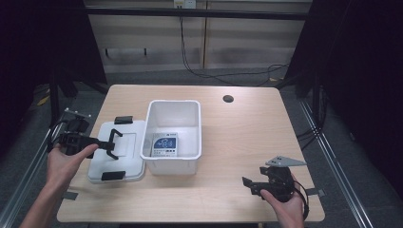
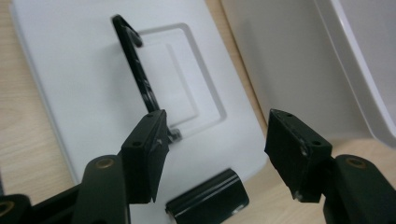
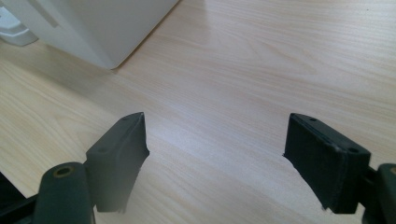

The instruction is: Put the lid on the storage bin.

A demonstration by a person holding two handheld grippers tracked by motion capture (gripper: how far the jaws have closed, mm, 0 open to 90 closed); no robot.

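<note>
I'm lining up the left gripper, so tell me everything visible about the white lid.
The white lid looks like smooth plastic, rectangular with rounded corners and a raised panel in its middle. It lies flat on the wooden table, right beside the open white bin. Black latches sit at its near and far ends. The left gripper hovers above it, jaws apart, gripping nothing.

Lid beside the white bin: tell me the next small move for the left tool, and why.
Probably ease the left tool down and close it on the lid's black handle. Its jaws stand open above the lid with nothing between them, the handle just ahead. The lid lies flat beside the open bin, which holds a small packet.
</note>
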